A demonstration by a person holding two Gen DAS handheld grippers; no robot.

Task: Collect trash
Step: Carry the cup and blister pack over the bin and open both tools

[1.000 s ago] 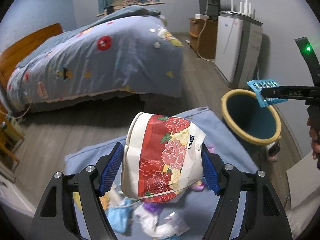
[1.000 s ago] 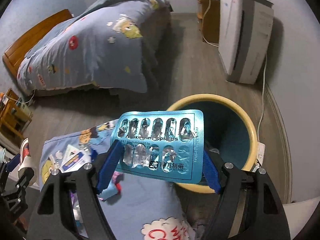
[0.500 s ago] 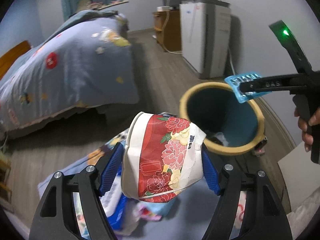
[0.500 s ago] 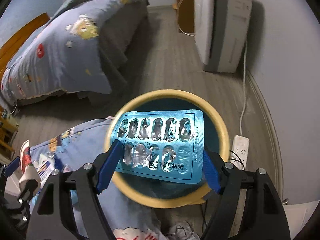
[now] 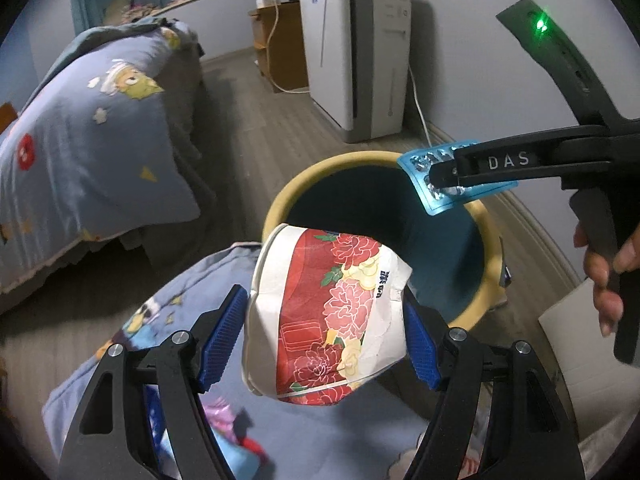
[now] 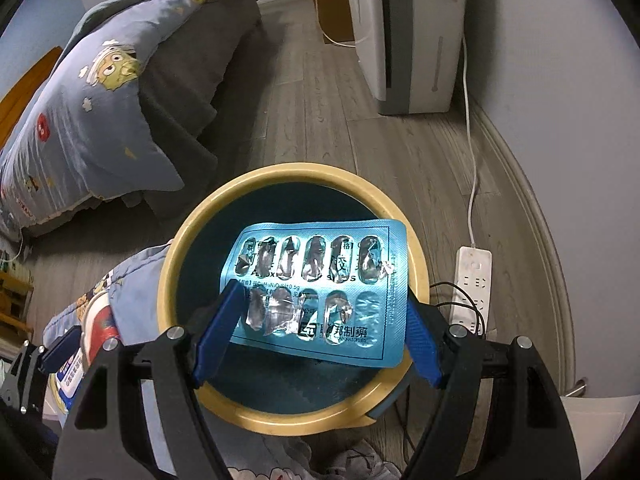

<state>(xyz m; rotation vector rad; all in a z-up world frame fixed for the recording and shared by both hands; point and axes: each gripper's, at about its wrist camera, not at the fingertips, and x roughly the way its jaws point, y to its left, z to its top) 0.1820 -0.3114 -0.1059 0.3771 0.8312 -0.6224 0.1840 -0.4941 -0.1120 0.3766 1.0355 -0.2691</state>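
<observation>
Crumpled paper cup, red floral print, clamped between the blue pads of the left hand-held gripper; it hides the near rim of the bin. Right hand-held gripper pinches a blue blister pack, pockets burst, directly over the bin's dark mouth; bin contents unreadable. Litter on the blue patterned cloth below is blurred. Beyond: grey wood floor, power strip, bed, white appliance by the wall.
</observation>
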